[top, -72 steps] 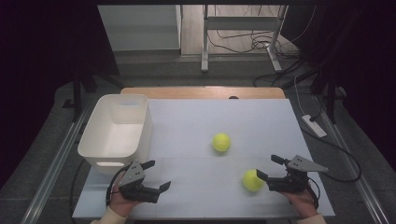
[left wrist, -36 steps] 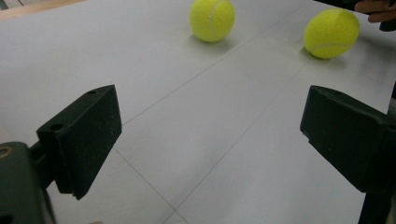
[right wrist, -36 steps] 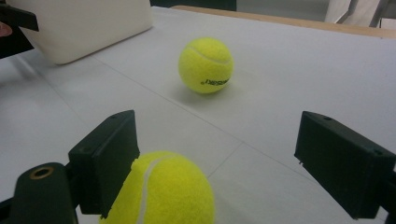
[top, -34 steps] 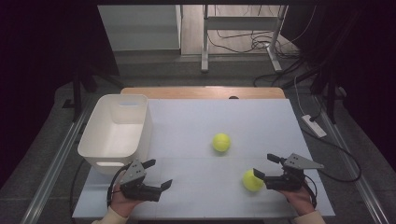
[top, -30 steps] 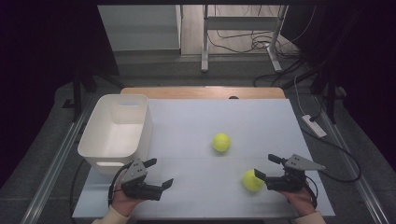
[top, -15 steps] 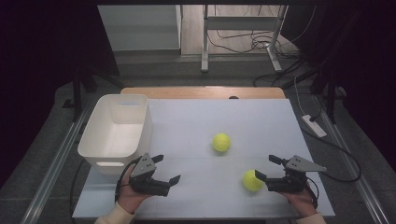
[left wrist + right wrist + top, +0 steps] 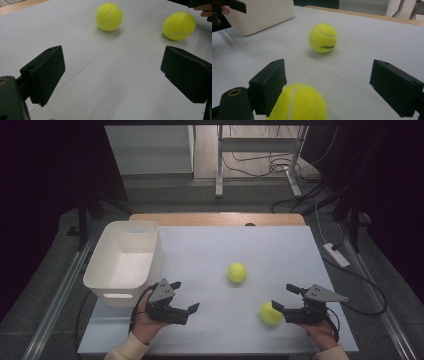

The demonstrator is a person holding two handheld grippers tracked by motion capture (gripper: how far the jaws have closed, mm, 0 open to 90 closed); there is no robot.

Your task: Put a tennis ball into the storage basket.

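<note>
White tabletop (image 7: 210, 250) carries two fuzzy yellow tennis balls; my right tongs (image 7: 288, 299) gape around the nearer ball (image 7: 270, 313), my left tongs (image 7: 184, 297) gape over bare surface beside a white plastic bin (image 7: 125, 260).

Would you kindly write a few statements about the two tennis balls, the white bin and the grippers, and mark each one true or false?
1. Both tennis balls lie on the table, outside the white bin. True.
2. The right gripper is shut on the near tennis ball. False: its jaws stand wide open, and the ball sits low beside one jaw.
3. The left gripper is open, with nothing between its jaws. True.
4. The far tennis ball touches the bin. False: bare table separates them.
5. The bin sits at the table's right side. False: it is at the left, near the left gripper.
</note>
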